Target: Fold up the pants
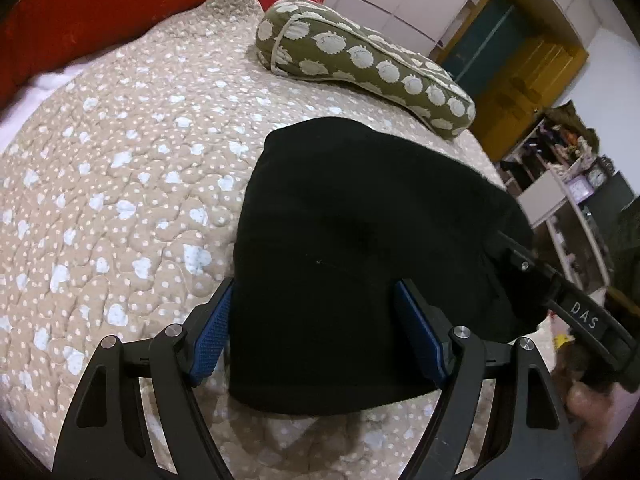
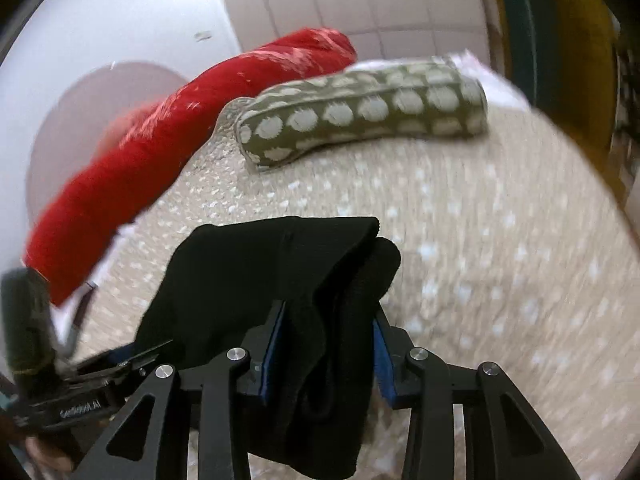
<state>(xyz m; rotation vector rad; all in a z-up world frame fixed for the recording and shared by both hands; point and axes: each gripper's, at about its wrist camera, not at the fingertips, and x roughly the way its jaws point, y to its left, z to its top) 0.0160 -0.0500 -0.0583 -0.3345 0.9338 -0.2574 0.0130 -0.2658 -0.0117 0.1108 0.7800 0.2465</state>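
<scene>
The black pants (image 1: 360,248) lie folded into a thick bundle on the beige quilted bed (image 1: 120,160). My left gripper (image 1: 316,320) is open, its blue pads either side of the bundle's near edge. My right gripper (image 2: 324,340) is shut on a bunched edge of the black pants (image 2: 280,280) and holds it lifted above the bed (image 2: 500,260). The right gripper also shows in the left wrist view (image 1: 560,300), at the pants' right edge. The left gripper shows at the lower left of the right wrist view (image 2: 116,364). The right wrist view is blurred.
An olive pillow with white spots (image 1: 360,60) lies at the far side of the bed, also in the right wrist view (image 2: 360,112). A red blanket (image 1: 120,4) is rolled along the back edge. Shelves (image 1: 568,184) and a yellow door (image 1: 520,80) stand beyond the bed's right edge.
</scene>
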